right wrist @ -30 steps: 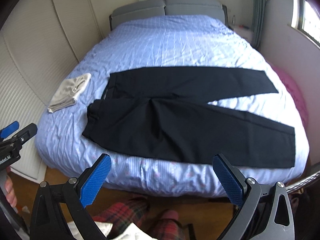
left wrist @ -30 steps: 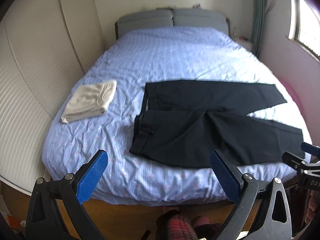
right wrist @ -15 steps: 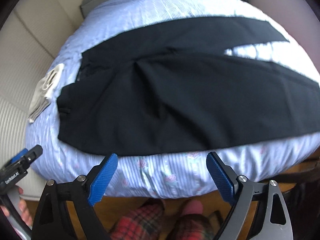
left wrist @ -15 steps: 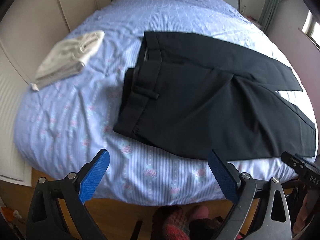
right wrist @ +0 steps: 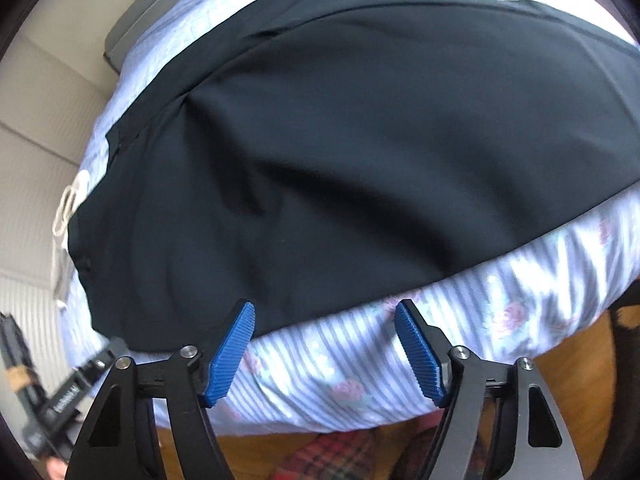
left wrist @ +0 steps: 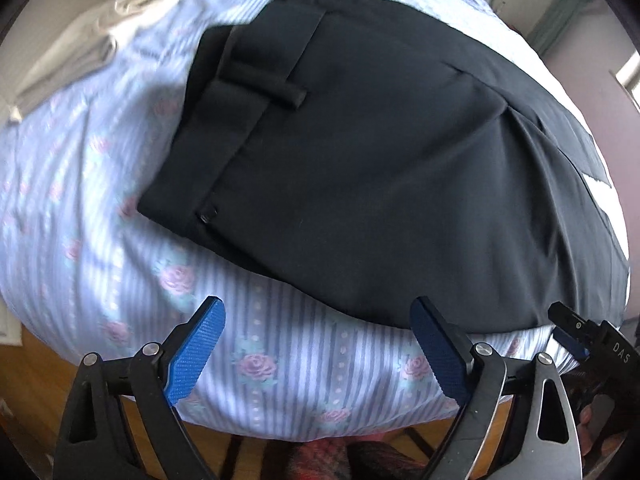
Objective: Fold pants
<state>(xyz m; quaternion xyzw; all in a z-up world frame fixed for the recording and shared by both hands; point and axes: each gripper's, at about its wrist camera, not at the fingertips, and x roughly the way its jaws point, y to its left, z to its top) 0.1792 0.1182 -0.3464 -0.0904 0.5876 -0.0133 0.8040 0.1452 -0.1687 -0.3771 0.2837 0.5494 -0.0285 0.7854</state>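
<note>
Both of your grippers have dropped in close to the bed over the last second, so the approach is nearly done and the first grasp is what comes next. From the left wrist, your left gripper [left wrist: 316,344] stands wide and empty, its blue pads [left wrist: 196,350] over the striped floral bedsheet [left wrist: 280,344]; the black pants [left wrist: 380,168] lie flat just ahead, where a second ago they sat well ahead, and the waistband [left wrist: 224,120] is ahead and to the left. A folded beige garment [left wrist: 100,36] lies far ahead on the left. From the right wrist, your right gripper [right wrist: 322,354] is also wide and holds nothing, with the near edge of the pants [right wrist: 360,160] right at its fingertips. Nothing is folded yet; I'd judge you are set to pinch that near edge.
</note>
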